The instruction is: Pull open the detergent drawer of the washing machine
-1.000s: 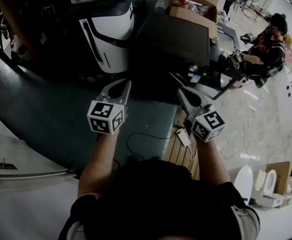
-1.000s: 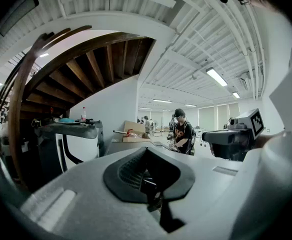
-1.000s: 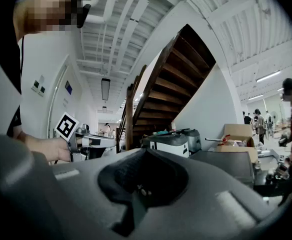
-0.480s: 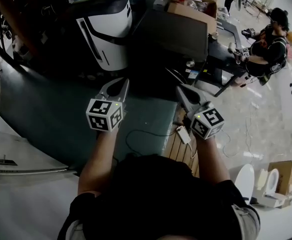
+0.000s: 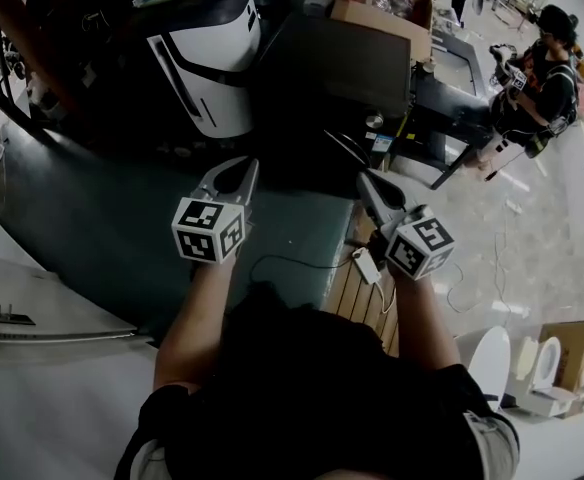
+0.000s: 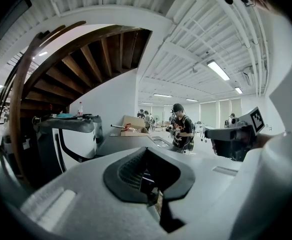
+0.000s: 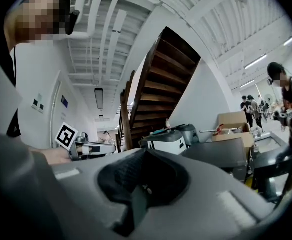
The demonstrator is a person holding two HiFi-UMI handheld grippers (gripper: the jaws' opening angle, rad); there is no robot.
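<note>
Task unstarted: left tool point(image 5: 242, 165) and right tool point(image 5: 365, 178), jaws together and empty, held short of the white appliance point(image 5: 212, 63) (drawer not discernible); whole pull remains.

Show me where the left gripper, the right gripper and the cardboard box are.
left gripper point(image 5: 250, 161), head view, at its shut jaw tips.
right gripper point(image 5: 363, 176), head view, at its shut jaw tips.
cardboard box point(image 5: 380, 21), head view, on its front wall.
</note>
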